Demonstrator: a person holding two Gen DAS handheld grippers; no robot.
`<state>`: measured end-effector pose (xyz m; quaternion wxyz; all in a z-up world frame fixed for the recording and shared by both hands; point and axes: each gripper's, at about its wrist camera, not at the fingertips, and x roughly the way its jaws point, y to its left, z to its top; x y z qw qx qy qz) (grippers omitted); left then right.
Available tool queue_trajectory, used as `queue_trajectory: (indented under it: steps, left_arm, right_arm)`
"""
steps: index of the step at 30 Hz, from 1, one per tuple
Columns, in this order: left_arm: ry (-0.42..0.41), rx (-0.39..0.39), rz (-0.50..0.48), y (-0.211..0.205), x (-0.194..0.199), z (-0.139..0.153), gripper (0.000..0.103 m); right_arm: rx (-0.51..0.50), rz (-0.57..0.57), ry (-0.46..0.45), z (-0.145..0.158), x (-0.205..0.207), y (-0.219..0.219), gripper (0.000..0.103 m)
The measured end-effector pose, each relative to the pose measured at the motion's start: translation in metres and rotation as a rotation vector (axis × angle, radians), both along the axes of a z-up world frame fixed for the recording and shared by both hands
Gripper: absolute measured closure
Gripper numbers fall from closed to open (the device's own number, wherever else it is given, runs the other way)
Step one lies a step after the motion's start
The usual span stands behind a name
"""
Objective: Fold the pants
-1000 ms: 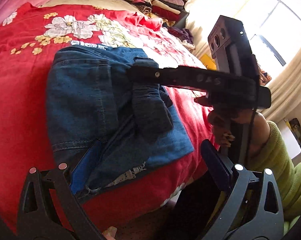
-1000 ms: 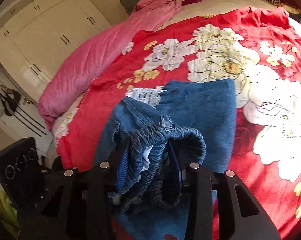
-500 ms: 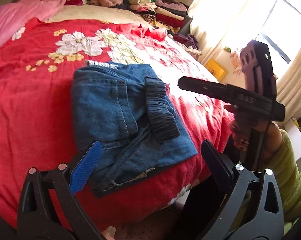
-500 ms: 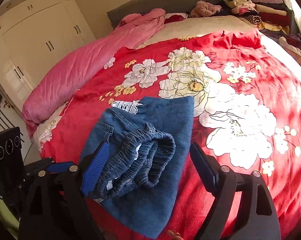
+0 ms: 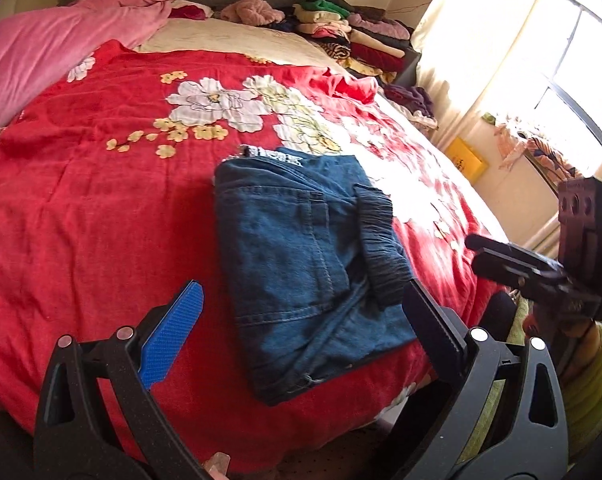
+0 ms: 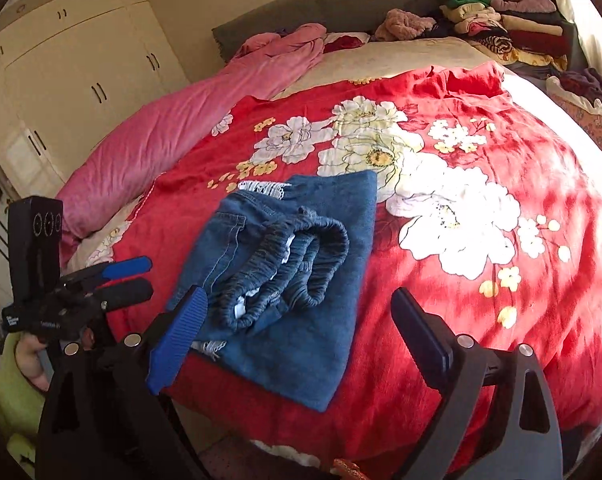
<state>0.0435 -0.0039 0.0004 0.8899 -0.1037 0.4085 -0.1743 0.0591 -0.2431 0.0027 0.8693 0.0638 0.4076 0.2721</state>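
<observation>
Folded blue denim pants (image 5: 293,248) lie on the red floral bedspread (image 5: 101,220) near the bed's front edge. Their elastic waistband (image 6: 297,256) is bunched on top. My left gripper (image 5: 303,286) is open and held back off the near end of the pants, with nothing between its fingers. In the right wrist view the left gripper (image 6: 139,278) shows at the left, off the bed's edge. My right gripper (image 6: 299,292) has its jaws opening wide, clear of the pants (image 6: 321,340), with no cloth between the pads. From the left wrist view the right gripper (image 5: 477,254) hangs at the bed's right side.
A pink duvet (image 6: 173,132) lies along the bed's left side. Stacks of folded clothes (image 5: 353,36) sit by the grey headboard (image 6: 333,4). A cream wardrobe (image 6: 69,80) stands to the left, a bright window (image 5: 573,80) to the right. Green sleeves (image 5: 585,392) show behind the grippers.
The right gripper let go of the waistband and opened wide. Both grippers drew back and up from the pants, which now lie still and folded on the bedspread.
</observation>
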Motion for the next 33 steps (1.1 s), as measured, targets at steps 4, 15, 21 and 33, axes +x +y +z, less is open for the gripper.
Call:
queue_trajectory:
  steps: [4,15,21,33]
  left_arm:
    - [0.017,0.026,0.065,0.014,0.022,-0.002,0.011]
    - [0.069,0.109,0.011,-0.007,0.074,-0.026,0.053]
    - [0.081,0.144,0.023,-0.012,0.080,-0.038,0.051]
    - [0.068,0.123,0.034,-0.011,0.071,-0.035,0.040]
  right_arm:
    - [0.048,0.062,0.106,-0.022,-0.012,0.027,0.011]
    - [0.214,0.015,0.339,-0.047,0.017,0.071,0.035]
    - [0.099,0.069,0.274,-0.052,0.023,0.086,0.089]
    - [0.070,0.051,0.303,-0.066,0.010,0.073,0.083]
